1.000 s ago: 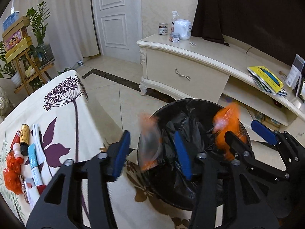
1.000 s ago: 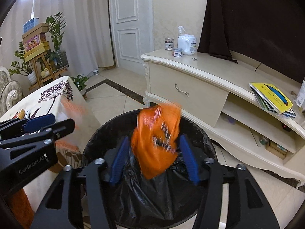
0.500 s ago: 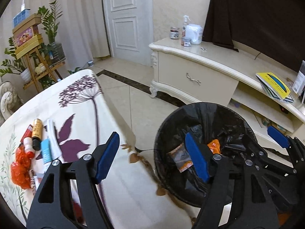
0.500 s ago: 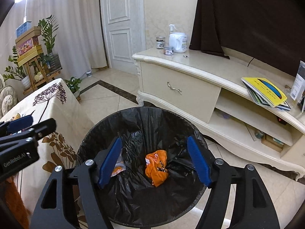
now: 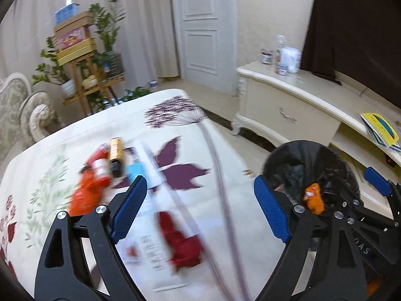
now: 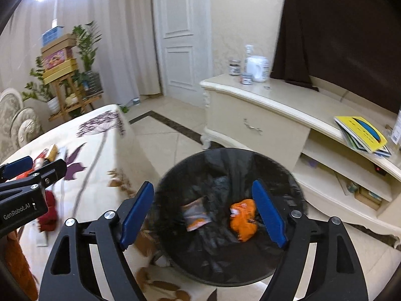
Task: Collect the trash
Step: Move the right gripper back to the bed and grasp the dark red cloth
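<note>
Both drops done: the orange wrapper (image 6: 244, 219) and a second packet (image 6: 196, 213) lie in the bin (image 6: 288, 175). My left gripper (image 5: 198, 210) and right gripper (image 6: 204, 213) are opening, both empty. Next I grab from the blurry, probably tube-and-wrapper pile (image 5: 100, 175) on the table (image 5: 188, 130).

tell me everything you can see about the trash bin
The trash bin is round and lined with a glossy, crinkled black plastic bag that folds over its rim. It stands upright on the tiled floor, between the cloth-covered table and the cream cabinet. Its top is open. Inside lie a crumpled orange wrapper and a flatter grey-and-orange packet. Neither gripper touches it; the right gripper hovers above it, jaws opening and empty.
</note>
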Demonstrator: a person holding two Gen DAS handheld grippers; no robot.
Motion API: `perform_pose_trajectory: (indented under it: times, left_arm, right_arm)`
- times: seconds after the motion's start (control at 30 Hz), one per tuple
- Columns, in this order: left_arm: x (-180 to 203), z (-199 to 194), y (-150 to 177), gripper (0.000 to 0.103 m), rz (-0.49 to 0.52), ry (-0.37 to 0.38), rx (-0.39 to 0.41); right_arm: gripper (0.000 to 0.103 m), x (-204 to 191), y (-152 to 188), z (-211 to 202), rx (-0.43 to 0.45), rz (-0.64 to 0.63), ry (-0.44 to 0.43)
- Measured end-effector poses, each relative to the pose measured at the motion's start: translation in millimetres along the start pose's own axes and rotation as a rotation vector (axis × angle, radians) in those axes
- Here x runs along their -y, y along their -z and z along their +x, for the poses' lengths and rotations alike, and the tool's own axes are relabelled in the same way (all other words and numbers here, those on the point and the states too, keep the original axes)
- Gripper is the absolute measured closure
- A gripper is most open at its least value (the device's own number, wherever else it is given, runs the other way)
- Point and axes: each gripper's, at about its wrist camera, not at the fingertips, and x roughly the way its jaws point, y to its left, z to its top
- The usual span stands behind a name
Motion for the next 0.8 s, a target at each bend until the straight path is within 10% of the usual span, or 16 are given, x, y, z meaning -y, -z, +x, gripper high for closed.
perform_pose_trajectory:
  times: [0.33,0.8]
  left_arm:
    - [-85,-14,32,0.018,-0.099,-0.136,-0.056]
    - [-150,-17,61,0.018,-0.195,-0.212,-0.105]
  right_arm:
    - [0.025,-78,0,-9,-0.037,-0.141,-0.156]
    - [0.053,-161,12,1,-0.146,-0.285,-0.308]
